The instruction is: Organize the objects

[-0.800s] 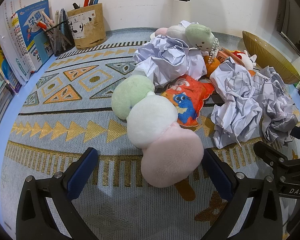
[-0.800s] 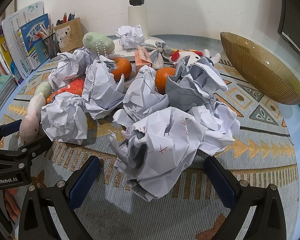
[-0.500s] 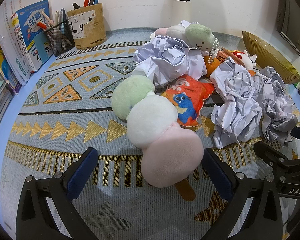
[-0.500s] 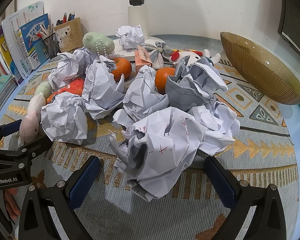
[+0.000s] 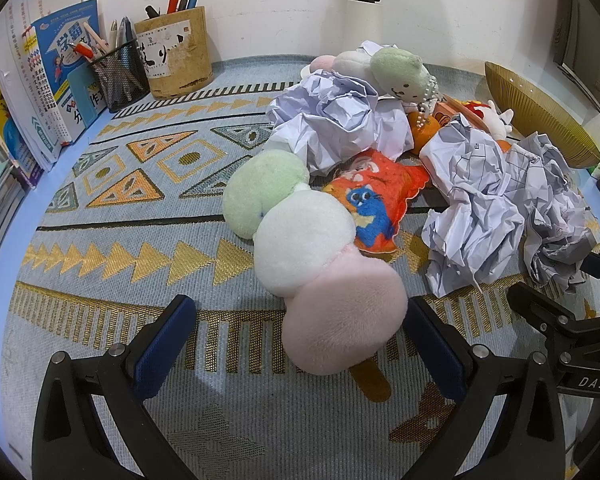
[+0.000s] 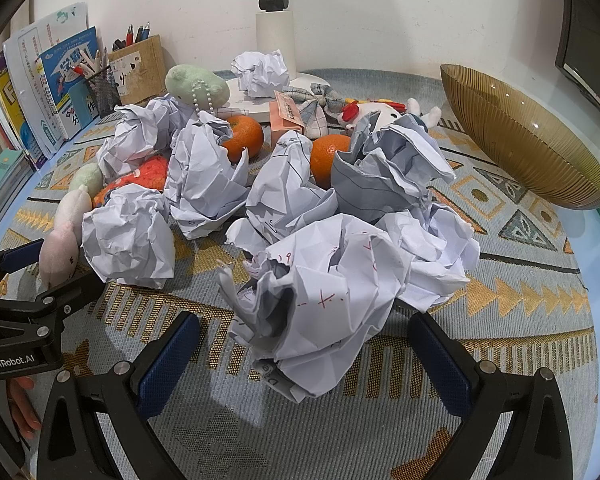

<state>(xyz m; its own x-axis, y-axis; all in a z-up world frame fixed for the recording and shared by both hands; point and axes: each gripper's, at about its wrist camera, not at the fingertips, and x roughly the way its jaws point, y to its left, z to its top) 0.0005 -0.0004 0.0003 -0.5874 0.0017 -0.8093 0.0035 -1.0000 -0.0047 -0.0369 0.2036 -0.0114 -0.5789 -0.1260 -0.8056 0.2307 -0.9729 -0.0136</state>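
Left tool (image 5: 296, 340): jaws fully apart, nothing clamped. The pink end of the three-ball plush skewer (image 5: 312, 248) lies between them at lower centre of the left wrist view, apparently clear of both pads. The plush runs up and left through a white ball to a green one and lies on the woven mat (image 5: 112, 216) covering the bench. It is judged light, soft and compressible, not fragile; its pile should give the pads good friction. The pink ball is the handiest hold, taken across its widest part; a pinch at the narrow joins between balls would let the toy flop. Right tool (image 6: 304, 352): jaws likewise fully apart and empty. The crumpled paper ball with red marks (image 6: 324, 300) sits between them at lower centre of the right wrist view, not pressed by either pad. It is judged very light and springy; it will crush on closing, so a grip across the bulk of the wad is advised, not on a loose flap, which could tear or slip out. More paper wads, two oranges (image 6: 244, 136) and small toys crowd the middle of that view, touching or overlapping. The amber ribbed bowl (image 6: 528, 140) stands empty at the right edge, well apart from the pile. It is a likely receptacle, though its assigned contents cannot be determined.
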